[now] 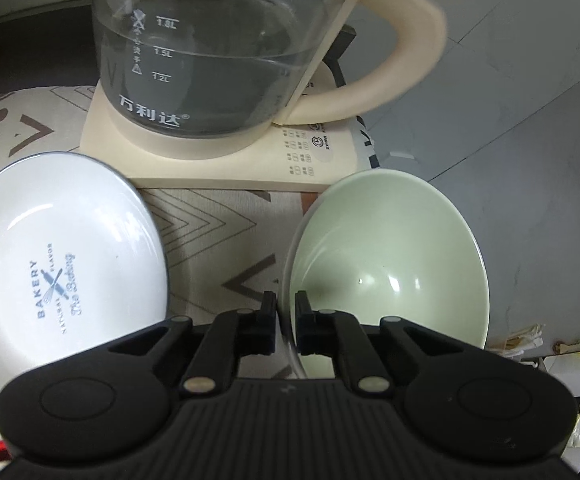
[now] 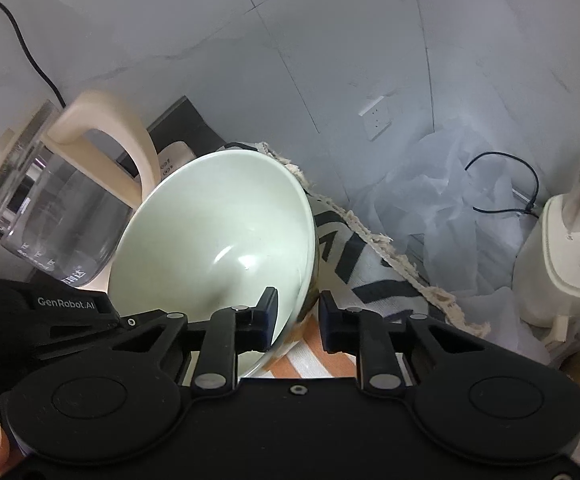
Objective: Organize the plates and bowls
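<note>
While empty, green bowl (image 1: pixel 385 256) in both tongs, water in kettle (image 1: pixel 210 60).

one green bowl (image 1: pixel 389 256), one white plate (image 1: pixel 58 264), one kettle (image 1: pixel 210 52).

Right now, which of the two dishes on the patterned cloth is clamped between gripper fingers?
The pale green ceramic bowl: both the left gripper and right gripper straddle its rim. The white plate printed BAKERY lies untouched beside it.
</note>
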The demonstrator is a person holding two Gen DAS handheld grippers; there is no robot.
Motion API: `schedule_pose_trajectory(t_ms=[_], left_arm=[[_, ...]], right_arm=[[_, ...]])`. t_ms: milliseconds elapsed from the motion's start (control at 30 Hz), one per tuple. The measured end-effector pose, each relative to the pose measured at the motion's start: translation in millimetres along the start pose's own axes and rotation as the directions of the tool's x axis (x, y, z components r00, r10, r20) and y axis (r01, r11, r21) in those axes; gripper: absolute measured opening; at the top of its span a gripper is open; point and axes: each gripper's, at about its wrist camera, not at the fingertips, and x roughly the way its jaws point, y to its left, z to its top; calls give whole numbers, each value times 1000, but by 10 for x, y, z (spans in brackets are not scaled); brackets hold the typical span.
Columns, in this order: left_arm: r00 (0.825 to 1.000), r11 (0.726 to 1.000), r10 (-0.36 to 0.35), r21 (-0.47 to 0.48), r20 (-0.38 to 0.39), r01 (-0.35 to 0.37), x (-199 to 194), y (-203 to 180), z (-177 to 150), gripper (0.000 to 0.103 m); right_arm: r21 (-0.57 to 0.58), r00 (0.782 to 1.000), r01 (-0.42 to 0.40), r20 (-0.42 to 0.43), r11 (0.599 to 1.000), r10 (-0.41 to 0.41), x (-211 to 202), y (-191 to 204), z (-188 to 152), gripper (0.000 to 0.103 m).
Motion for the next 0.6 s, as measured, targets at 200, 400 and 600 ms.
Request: schedule_pose_trajectory(t_ms=[200, 400, 600], left_arm=[[1000, 999, -15, 30, 12, 15, -284, -1, -153, 8], [994, 993, -93, 77, 52, 89, -678, 33, -200, 8], [987, 987, -126, 113, 96, 116, -1103, 124, -306, 8]], right_arm=[[36, 1000, -27, 14, 999, 27, -261, 16, -14, 20], [14, 996, -48, 77, 999, 47, -655, 146, -71, 20], [23, 991, -53, 125, 998, 49, -992, 296, -218, 20]])
